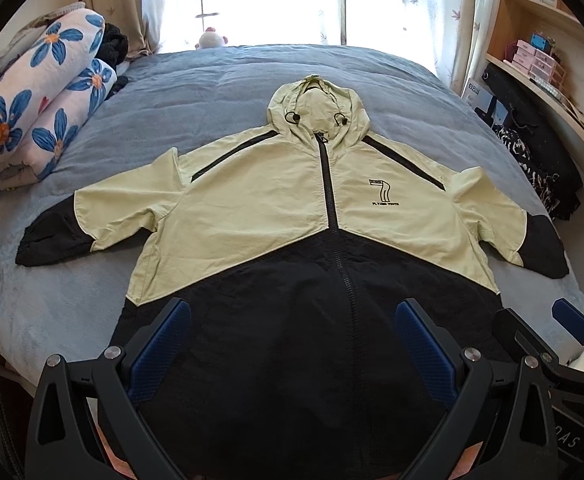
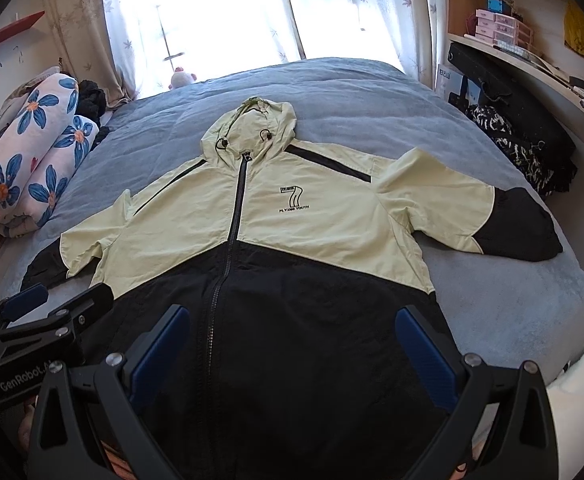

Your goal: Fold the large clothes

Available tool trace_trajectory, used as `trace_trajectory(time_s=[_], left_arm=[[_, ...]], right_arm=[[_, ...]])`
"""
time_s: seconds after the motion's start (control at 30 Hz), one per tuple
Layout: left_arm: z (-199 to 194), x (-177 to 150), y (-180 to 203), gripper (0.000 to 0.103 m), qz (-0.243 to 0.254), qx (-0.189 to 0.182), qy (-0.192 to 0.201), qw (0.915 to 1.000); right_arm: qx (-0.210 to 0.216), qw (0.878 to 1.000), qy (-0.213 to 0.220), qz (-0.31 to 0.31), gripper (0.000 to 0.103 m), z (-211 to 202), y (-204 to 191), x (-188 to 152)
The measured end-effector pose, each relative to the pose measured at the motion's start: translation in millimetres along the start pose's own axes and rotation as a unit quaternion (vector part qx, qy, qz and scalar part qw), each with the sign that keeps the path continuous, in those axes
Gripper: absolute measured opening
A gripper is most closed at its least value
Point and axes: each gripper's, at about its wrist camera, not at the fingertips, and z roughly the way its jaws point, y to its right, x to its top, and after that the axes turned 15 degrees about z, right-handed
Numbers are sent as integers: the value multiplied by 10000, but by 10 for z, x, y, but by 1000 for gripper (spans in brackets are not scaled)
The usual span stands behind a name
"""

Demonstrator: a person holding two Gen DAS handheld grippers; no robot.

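Observation:
A hooded jacket [image 1: 252, 208], pale green on top and black below, lies flat and zipped on the blue bed [image 1: 212, 80], front up, hood away from me, both sleeves spread out sideways. It also shows in the right wrist view [image 2: 312, 232]. My left gripper [image 1: 292, 312] is open and empty, hovering over the black hem. My right gripper [image 2: 292, 316] is open and empty over the hem, to the right of the zip. Each gripper shows at the edge of the other's view, the right one [image 1: 532, 332] and the left one [image 2: 64, 300].
A rolled flowered quilt [image 1: 36, 104] lies at the bed's left edge with dark clothes behind it. A small plush toy [image 1: 211, 38] sits by the curtained window. Shelves and a desk with boxes [image 1: 540, 60] and a black patterned bag [image 1: 532, 160] stand on the right.

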Motion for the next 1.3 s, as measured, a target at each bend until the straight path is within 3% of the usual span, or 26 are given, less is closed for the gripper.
trace_trajectory(time_s=[0.4, 0.73, 0.87, 1.0, 1.17, 1.3], left_arm=[[-95, 261, 15, 101, 1, 89, 281, 9996], [-295, 834, 121, 101, 492, 128, 890, 9947], [-346, 1106, 181, 101, 621, 147, 1142, 9914], [-332, 1353, 273, 101, 712, 70, 1303, 9889], [-244, 1643, 432, 102, 795, -266, 1514, 9849], [-34, 1875, 641, 102, 869, -374, 1450, 9849]], right_arm=[[205, 9998, 32, 33, 103, -69, -89, 278], [240, 9990, 363, 52, 103, -280, -86, 847], [388, 9966, 720, 59, 103, -418, 2, 1120], [159, 9916, 1283, -27, 103, -556, 81, 1432], [-242, 9757, 2148, -368, 103, -677, 237, 1627], [-435, 9826, 1737, -495, 103, -428, 488, 1770]])
